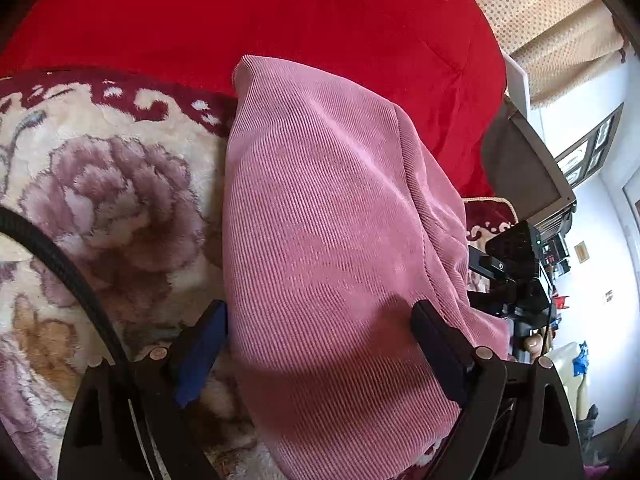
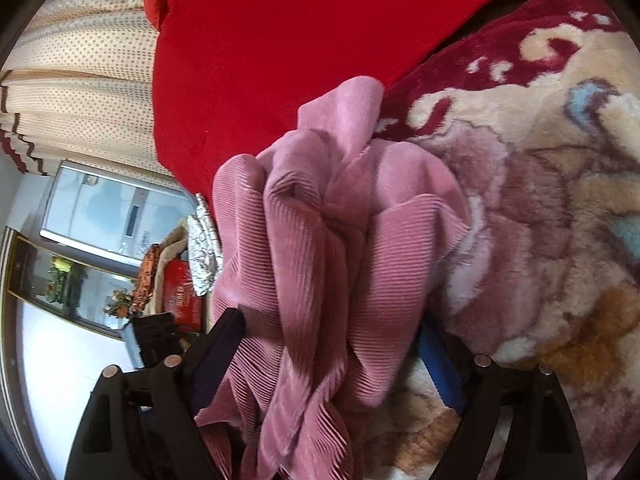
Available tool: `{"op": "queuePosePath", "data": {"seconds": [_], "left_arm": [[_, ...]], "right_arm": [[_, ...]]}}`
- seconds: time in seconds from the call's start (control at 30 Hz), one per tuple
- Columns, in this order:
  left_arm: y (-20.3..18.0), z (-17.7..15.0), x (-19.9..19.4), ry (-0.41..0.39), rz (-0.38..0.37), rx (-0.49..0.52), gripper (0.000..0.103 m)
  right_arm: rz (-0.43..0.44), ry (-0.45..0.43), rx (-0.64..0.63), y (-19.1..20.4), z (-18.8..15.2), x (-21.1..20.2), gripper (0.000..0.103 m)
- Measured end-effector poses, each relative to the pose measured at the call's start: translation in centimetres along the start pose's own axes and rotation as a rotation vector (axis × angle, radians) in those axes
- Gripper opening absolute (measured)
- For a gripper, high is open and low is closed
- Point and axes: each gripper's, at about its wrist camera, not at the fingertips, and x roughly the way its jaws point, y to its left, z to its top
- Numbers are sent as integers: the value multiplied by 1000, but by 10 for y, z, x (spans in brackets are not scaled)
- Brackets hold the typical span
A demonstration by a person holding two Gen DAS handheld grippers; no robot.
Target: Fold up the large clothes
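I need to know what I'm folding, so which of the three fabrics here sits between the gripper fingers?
The pink ribbed garment. It runs between the fingers of both the left gripper and right gripper. The plain red cover and flowered blanket lie beyond or beside them.

The corduroy garment (image 1: pixel 328 216) is showing dusty pink with fine ribbed lines. Under it the plush blanket (image 1: pixel 100 184) is carrying mauve and tan flowers on cream inside a dark red scrolled border, beside a plain bright red cover (image 1: pixel 280 20). The curtain (image 2: pixel 80 92) is showing beige with small dots.
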Motion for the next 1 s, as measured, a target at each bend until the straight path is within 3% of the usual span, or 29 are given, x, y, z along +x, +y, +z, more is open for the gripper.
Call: {"op": "queuePosePath", "data": {"seconds": [0.23, 0.5, 0.53, 0.67, 0.73, 0.8, 1.0], "left_arm": [[-2, 3, 9, 3, -34, -9, 97], [-11, 17, 26, -18, -51, -43, 97], [-13, 18, 26, -24, -51, -39, 95], [-22, 21, 20, -57, 3, 14, 67], [-25, 22, 17, -73, 6, 26, 59], [-28, 23, 17, -84, 12, 43, 55], [-47, 20, 9, -125, 39, 116, 50]], "right_arm": [[66, 3, -19, 10, 0, 12, 100], [31, -33, -74, 22, -3, 22, 102], [7, -33, -96, 26, -5, 22, 101], [-90, -43, -159, 37, -11, 23, 86], [-113, -57, -182, 44, -13, 21, 79], [-131, -70, -212, 51, -16, 20, 72], [-202, -127, -327, 75, -29, 11, 66]]}}
